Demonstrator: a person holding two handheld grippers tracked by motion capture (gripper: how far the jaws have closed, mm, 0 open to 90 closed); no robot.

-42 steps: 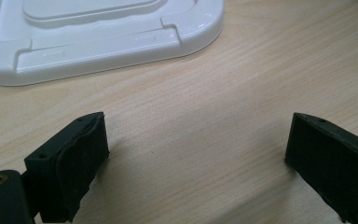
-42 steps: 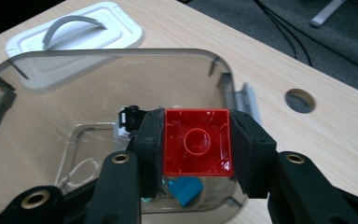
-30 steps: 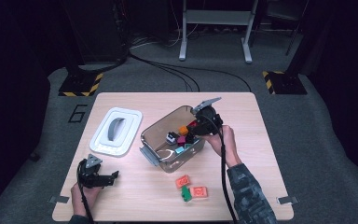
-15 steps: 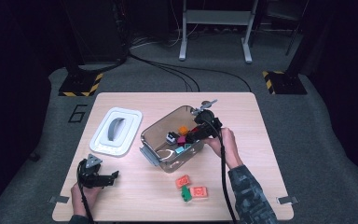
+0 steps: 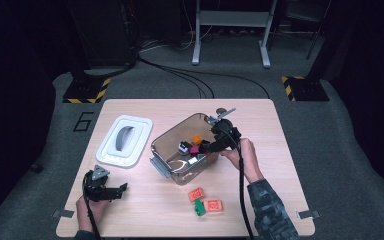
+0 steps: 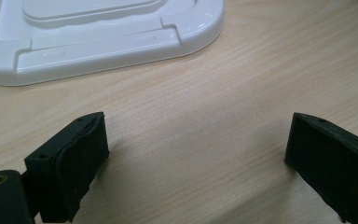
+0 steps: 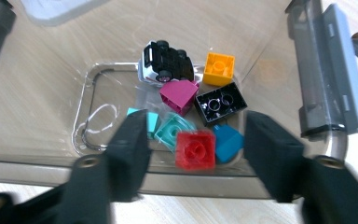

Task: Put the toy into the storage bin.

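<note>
My right gripper (image 5: pixel 207 147) hangs over the clear plastic box (image 5: pixel 162 142), pointing down into it. Its jaws have just been opening and stand apart. In the right gripper view (image 7: pixel 196 128) a red brick (image 7: pixel 196 149) lies on the box floor between the jaws, and no pad touches it. Around it lie a toy car (image 7: pixel 165 63) and orange (image 7: pixel 219 69), magenta (image 7: pixel 179 95), black (image 7: pixel 220 103), teal (image 7: pixel 175 130) and blue (image 7: pixel 228 142) bricks. My left gripper (image 5: pixel 122 189) rests open on the table at the near left, its jaws (image 6: pixel 196 140) wide with bare wood between them.
The box's white lid (image 5: pixel 124 141) lies flat left of the box, just ahead of the left gripper (image 6: pixel 98 42). Loose on the table in front of the box are a red brick (image 5: pixel 196 194), a green one (image 5: pixel 199 207) and an orange-red one (image 5: pixel 213 205).
The right gripper has shifted slightly over the box. The left gripper and hand have stayed where they were.
</note>
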